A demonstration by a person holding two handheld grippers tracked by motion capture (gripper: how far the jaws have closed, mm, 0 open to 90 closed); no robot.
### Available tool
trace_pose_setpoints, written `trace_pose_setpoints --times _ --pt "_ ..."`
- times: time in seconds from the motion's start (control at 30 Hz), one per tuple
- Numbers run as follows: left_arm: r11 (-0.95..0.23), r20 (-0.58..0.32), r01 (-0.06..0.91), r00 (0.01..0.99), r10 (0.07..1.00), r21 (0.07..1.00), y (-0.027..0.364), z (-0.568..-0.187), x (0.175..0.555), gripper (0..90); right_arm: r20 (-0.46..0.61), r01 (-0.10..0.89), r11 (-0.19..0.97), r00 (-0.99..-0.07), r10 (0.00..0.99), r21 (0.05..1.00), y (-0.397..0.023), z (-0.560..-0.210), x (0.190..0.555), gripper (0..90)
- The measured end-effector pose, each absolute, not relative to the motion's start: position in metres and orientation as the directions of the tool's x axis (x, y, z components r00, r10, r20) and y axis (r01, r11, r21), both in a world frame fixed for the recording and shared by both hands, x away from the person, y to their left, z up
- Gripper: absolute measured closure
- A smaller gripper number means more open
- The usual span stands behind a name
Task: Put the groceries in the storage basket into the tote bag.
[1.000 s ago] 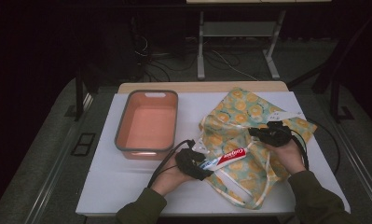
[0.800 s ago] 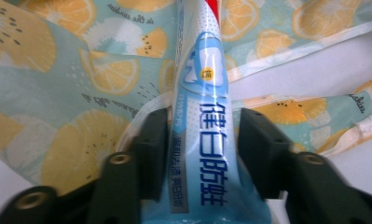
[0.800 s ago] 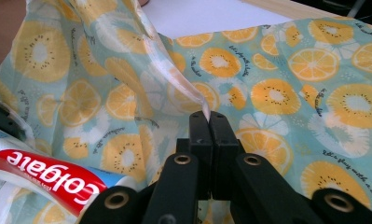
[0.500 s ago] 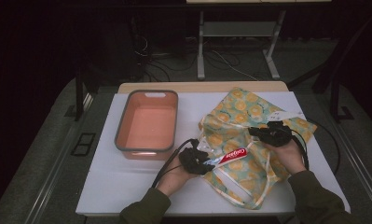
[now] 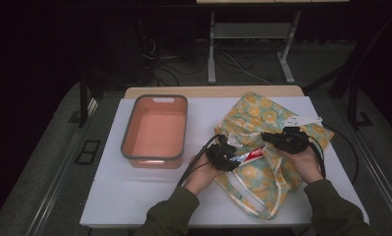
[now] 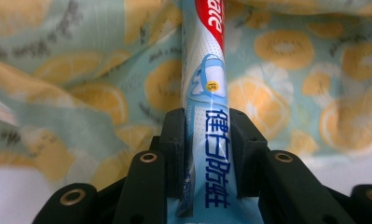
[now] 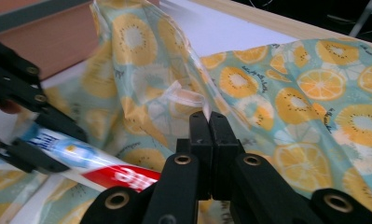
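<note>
On the white worktop [image 5: 149, 196], a person is working two grippers at a fruit-print fabric bag [image 5: 262, 115] lying on the right half. The left gripper [image 5: 229, 154] is holding a toothpaste tube [image 5: 250, 156] by its lower end — in the left gripper view its fingers [image 6: 174, 140] are pressing against both sides of the blue-and-white tube [image 6: 207, 116], which is running up and away over the orange-slice cloth [image 6: 81, 84]. In the high view the tube is lying across the middle of the bag, its red end pointing toward the right gripper [image 5: 271, 139].

The right gripper's fingers [image 7: 200, 135] are sitting closed together, pinching a fold of the bag's fabric [image 7: 183, 100] at their tips — the cloth is rising in a peak just above them. A salmon-coloured bin [image 5: 155, 132] with a grey rim is sitting on the left half of the worktop, apart from the bag.
</note>
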State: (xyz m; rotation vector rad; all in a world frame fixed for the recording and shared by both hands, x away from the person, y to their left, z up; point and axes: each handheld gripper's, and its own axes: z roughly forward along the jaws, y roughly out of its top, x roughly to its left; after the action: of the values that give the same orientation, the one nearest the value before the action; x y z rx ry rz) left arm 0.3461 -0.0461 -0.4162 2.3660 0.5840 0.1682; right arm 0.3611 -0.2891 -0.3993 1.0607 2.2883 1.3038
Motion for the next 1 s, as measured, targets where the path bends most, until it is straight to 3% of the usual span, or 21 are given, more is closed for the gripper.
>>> trace_pose_setpoints --times 0.63,0.83,1.0 --pt "-0.584 -0.083 0.411 0.859 0.505 0.700 -0.088 -0.428 0.379 64.9 0.097 0.398 0.294 -0.720 0.687 0.869 -0.283 -0.386 0.353 89.7" --pt "-0.545 -0.075 0.396 0.852 0.518 0.739 -0.060 -0.407 0.369 42.9 0.102 0.396 0.283 -0.717 0.690 0.874 -0.287 -0.383 0.352 89.7" --pt "-0.515 -0.072 0.386 0.847 0.527 0.765 -0.027 -0.391 0.348 40.4 0.103 0.385 0.282 -0.730 0.676 0.879 -0.285 -0.378 0.346 89.7"
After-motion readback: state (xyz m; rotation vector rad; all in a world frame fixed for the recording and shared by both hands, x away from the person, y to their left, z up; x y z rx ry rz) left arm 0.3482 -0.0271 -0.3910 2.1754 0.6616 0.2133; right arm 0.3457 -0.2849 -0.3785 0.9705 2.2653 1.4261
